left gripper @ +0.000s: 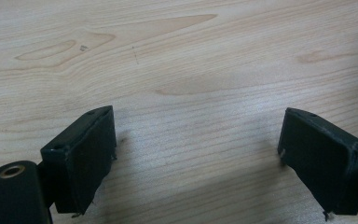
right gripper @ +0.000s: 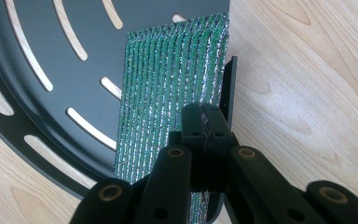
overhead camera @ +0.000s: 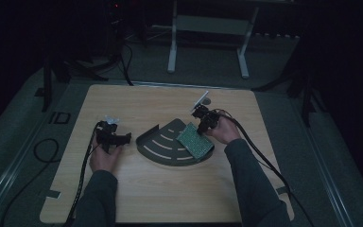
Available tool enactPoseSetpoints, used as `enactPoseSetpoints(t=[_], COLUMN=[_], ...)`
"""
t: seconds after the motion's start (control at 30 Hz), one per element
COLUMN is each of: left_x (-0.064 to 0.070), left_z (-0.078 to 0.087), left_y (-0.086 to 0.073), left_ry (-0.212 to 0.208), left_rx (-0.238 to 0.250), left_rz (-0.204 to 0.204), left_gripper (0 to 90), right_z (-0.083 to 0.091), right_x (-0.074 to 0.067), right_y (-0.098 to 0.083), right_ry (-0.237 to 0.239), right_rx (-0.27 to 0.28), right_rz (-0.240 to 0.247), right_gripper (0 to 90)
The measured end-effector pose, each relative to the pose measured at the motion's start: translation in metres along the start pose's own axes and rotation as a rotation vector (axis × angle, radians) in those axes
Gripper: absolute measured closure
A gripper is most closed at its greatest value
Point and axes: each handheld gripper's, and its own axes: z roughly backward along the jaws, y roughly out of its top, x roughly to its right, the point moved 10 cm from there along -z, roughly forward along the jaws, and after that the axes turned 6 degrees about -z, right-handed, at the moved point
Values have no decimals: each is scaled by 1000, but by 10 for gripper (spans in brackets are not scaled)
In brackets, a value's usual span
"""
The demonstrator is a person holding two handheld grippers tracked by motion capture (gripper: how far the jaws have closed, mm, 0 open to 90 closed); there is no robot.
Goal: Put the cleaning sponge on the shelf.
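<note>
Right gripper (right gripper: pixel 204 122), in the right gripper view: jaws drawn together and clamped on the near edge of a green scouring pad (right gripper: pixel 168 84) with silvery ribbing; the pad runs forward from the fingertips and leans across the straight wall of a dark fan-shaped tray (right gripper: pixel 51 65) with curved slots, part of it over the tray floor to the left of the jaws; bare wooden table (right gripper: pixel 307 70) lies to the right of the jaws. High view: the right gripper (overhead camera: pixel 202 126) sits at the far right corner of the tray (overhead camera: pixel 163 144), the pad (overhead camera: pixel 194 140) slanting from it towards the person; the left gripper (overhead camera: pixel 116 138) rests on the table just left of the tray, apart from it. Left gripper (left gripper: pixel 196 154), in the left gripper view: jaws spread wide, nothing but wood grain between them.
</note>
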Motion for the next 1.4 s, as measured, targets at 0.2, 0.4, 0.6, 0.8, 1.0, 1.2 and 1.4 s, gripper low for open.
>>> enactPoseSetpoints(t=[0.2,0.4,0.6,0.8,1.0,1.2,1.4], left_x=[0,0,0,0,0,0,0], left_z=[0,0,0,0,0,0,0], left_y=[0,0,0,0,0,0,0], left_ry=[0,-1,-1,0,0,0,0], left_rx=[-1,-1,-1,0,1,2,-1], left_rz=[-1,-1,-1,0,1,2,-1], left_gripper=[119,119,119,119,119,119,120], right_z=[-3,-6,-7,-1,9,19,25], right_x=[2,2,7,6,14,26,36], right_y=[0,0,-4,-3,-6,-13,-22], right_ry=[-19,-14,-21,-22,-24,2,-8], right_rx=[-3,-5,-16,9,60,118,149], right_rz=[8,-4,-4,-11,-33,-92,-132], right_gripper=[894,888,897,851,711,553,509])
